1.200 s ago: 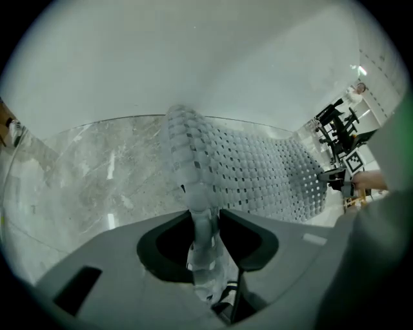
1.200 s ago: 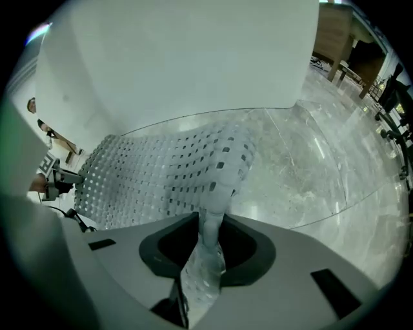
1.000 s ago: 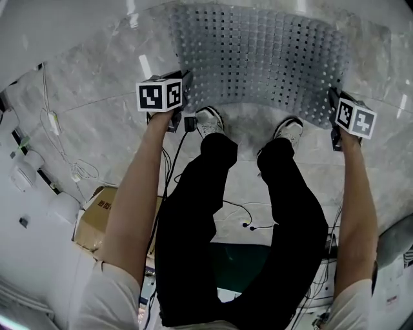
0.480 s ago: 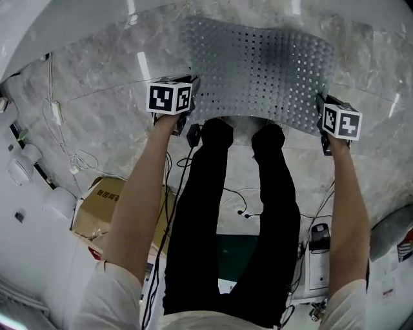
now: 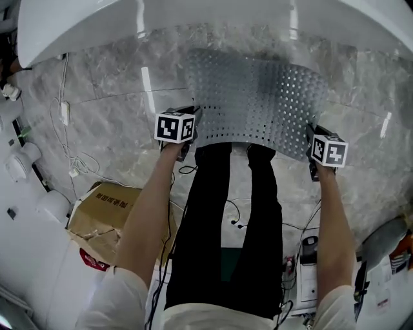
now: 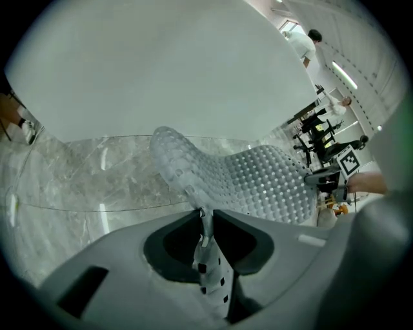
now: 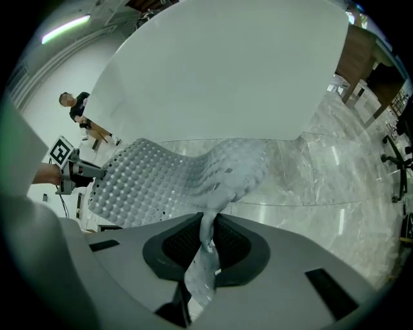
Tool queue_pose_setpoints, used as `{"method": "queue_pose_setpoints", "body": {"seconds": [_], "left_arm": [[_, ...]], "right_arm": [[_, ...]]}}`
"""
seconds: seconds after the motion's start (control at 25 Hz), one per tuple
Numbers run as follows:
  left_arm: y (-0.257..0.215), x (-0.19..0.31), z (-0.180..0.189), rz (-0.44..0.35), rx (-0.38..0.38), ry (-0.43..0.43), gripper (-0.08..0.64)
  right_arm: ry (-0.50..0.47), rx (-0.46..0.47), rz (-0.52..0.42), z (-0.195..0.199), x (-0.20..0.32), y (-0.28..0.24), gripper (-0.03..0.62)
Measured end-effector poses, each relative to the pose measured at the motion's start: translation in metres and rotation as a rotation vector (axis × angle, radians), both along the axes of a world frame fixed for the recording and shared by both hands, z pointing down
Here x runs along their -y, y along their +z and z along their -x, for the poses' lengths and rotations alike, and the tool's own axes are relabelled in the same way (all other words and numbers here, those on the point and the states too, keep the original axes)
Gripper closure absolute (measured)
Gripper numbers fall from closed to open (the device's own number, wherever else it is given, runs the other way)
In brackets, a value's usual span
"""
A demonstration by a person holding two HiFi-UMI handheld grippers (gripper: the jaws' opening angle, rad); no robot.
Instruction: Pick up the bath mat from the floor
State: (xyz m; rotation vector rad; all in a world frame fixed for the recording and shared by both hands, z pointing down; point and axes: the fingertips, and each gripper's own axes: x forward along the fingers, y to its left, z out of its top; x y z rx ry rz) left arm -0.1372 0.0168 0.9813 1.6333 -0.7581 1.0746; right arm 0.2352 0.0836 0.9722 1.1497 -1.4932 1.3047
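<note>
The bath mat point(image 5: 258, 97) is hanging spread out in front of the person, clear of the marble floor point(image 5: 110, 97) along its near edge. In the head view its long axis is running from 9 o'clock to 3 o'clock, and its far edge is pointing toward 12 o'clock, at the white curved surface point(image 5: 193, 19). The sheet is sagging between its two near corners and covering the person's feet.

The left gripper point(image 6: 205, 216) is grasping the near left corner. Its jaws have just been closing, and they are now standing almost together with the thin perforated sheet pinched between the pads. The right gripper point(image 7: 208, 222) is grasping the near right corner in the same manner. Its jaws have likewise just been closing, and a folded strip of the mat is trailing down between them.

In the gripper views the studded face of the mat is showing. The far edge is dropping out of sight behind the sag, so contact with the floor there cannot be determined. The white curved surface is cut off at 12 o'clock.
</note>
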Motion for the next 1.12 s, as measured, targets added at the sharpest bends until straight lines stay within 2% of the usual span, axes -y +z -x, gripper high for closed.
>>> {"method": "queue_pose_setpoints", "body": {"seconds": [0.48,0.76,0.92,1.12], "left_arm": [[-0.148,-0.022,0.040,-0.038,0.020,-0.126,0.488],[-0.231,-0.051,0.044,-0.066,0.019,-0.169,0.488],[-0.275,-0.048,0.059,-0.112,0.005,-0.208,0.489],[-0.341,-0.037,0.067,-0.203,-0.031,-0.269,0.491]], "right_arm": [[-0.025,0.011,-0.077,-0.007,-0.015,-0.148,0.541],[-0.129,0.019,-0.146,0.006,-0.034,-0.239,0.541],[-0.158,0.027,-0.195,0.018,-0.028,-0.284,0.541],[-0.137,0.021,-0.256,0.016,-0.022,-0.339,0.541]]}}
